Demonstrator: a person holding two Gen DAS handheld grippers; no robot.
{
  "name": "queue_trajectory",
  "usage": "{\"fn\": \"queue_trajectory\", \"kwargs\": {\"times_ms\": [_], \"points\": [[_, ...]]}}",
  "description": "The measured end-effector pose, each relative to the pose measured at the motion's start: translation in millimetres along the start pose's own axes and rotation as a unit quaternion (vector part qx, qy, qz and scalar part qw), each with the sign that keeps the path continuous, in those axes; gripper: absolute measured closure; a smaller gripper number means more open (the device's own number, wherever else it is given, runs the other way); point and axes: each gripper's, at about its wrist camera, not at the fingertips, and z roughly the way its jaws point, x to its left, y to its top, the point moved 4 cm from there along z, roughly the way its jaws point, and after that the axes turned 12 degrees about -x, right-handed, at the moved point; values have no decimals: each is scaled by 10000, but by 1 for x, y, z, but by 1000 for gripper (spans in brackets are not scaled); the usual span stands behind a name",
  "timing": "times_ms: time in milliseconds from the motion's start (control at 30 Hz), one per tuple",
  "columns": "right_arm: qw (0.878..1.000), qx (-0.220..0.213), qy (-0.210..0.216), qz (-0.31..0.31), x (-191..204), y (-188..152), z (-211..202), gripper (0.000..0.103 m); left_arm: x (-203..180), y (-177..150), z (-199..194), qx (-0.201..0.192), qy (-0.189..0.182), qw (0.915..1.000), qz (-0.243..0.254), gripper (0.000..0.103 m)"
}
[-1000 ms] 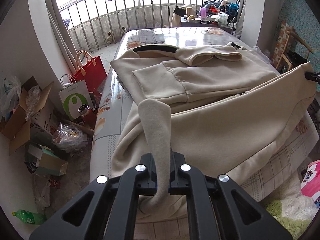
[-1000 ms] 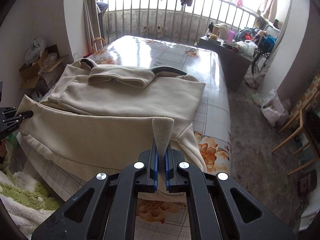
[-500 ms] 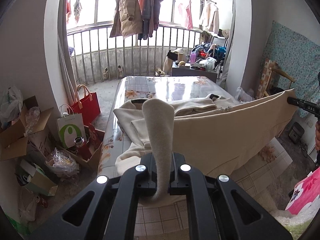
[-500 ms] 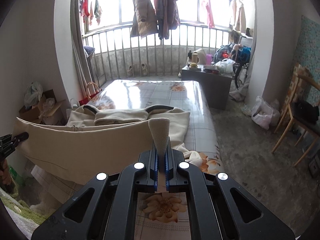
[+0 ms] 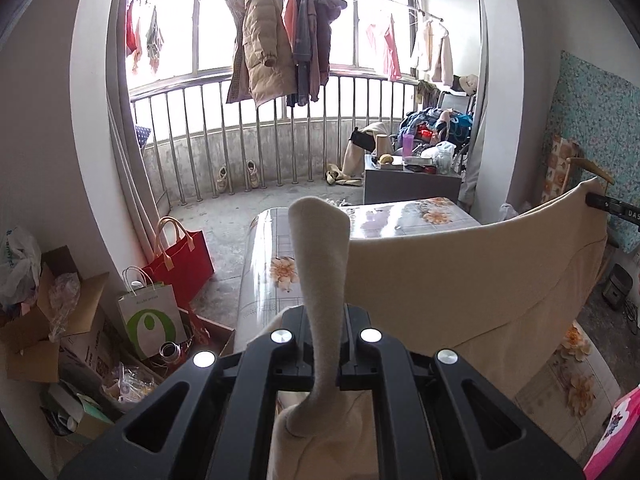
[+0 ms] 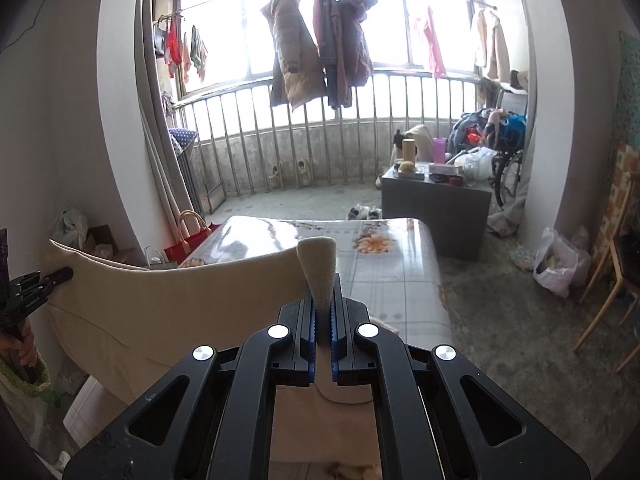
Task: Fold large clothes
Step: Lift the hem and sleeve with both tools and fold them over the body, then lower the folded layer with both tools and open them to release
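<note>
A large beige hooded jacket [image 5: 472,280] hangs stretched like a curtain between my two grippers, above the floral table [image 5: 404,214]. My left gripper [image 5: 325,320] is shut on one corner of its hem, and a flap of fabric sticks up between the jaws. My right gripper [image 6: 322,312] is shut on the other corner of the jacket [image 6: 180,304]. Each gripper shows at the far edge of the other's view: the right gripper [image 5: 612,206] at the right edge, the left gripper [image 6: 40,286] at the left edge. The lower part of the jacket is hidden behind its raised hem.
A red bag [image 5: 180,260] and a white paper bag [image 5: 150,316] stand on the floor left of the table, beside cardboard boxes [image 5: 36,336]. A grey cabinet [image 6: 436,208] with clutter stands beyond the table. Coats hang at the barred window [image 6: 304,52]. A wooden chair [image 6: 608,292] is at the right.
Both grippers have risen and tilted up, lifting the jacket's hem off the table. The jacket lay flat a second ago; now it hangs taut and hides most of the tabletop.
</note>
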Motion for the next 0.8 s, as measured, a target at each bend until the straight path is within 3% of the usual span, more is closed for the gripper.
{"fn": "queue_trajectory", "kwargs": {"times_ms": [133,233,333,433,533,600,633,700,800], "points": [[9988,434,143,175,-13,-8,83,99,21,-10,74,662,22,9975,-252,98],[9947,984,119,262,-23,-38,143,95,31,-36,126,1306,61,9908,-354,95],[9888,1445,-311,199,-41,-70,182,76,42,-62,158,1800,291,9829,-259,88],[9896,1305,-416,433,-47,-74,172,73,60,-59,148,1600,425,9841,-640,84],[9928,1166,130,254,-20,-70,152,73,64,-41,130,1217,560,9890,-626,84],[9878,1426,588,196,3,-76,157,73,59,-36,126,1169,191,9895,-832,84],[9836,1605,800,198,11,-84,161,73,54,-38,130,1292,-175,9855,-1082,84],[9769,1934,897,136,21,-100,170,73,41,-56,142,1789,-718,9695,-1515,84],[9706,2305,617,314,3,-123,181,77,43,-94,161,2453,-359,9568,-1521,84]]}}
